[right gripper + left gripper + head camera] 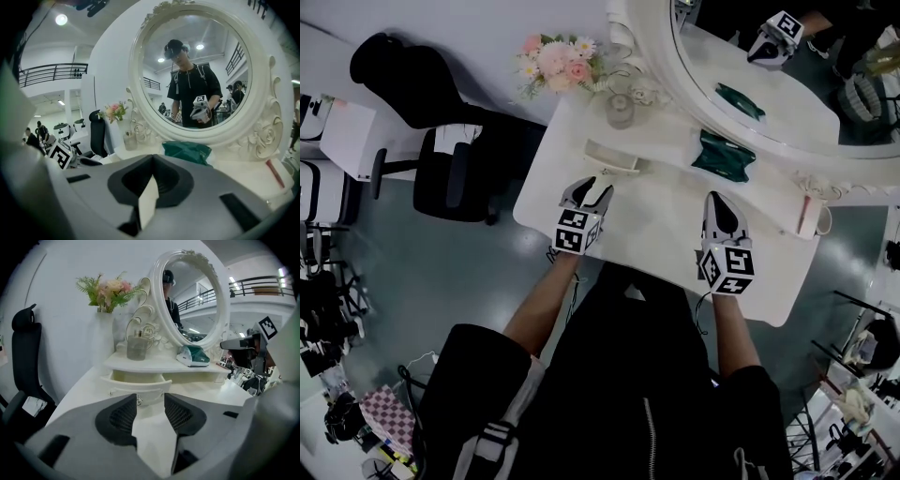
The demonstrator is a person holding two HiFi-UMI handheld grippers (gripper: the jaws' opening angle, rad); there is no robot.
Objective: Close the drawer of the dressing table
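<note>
Left tool (150,398) hovers over the bench (661,234), jaws apart with nothing between them. The drawer (136,380) stands open at its 12 o'clock, close ahead, not touched. Right tool (151,161), jaws together, hovers at its 3 o'clock.

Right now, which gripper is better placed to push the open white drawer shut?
Left. The left gripper sits directly before the open white drawer, jaws apart, aimed at its front; the right gripper faces the green pouch instead.
</note>
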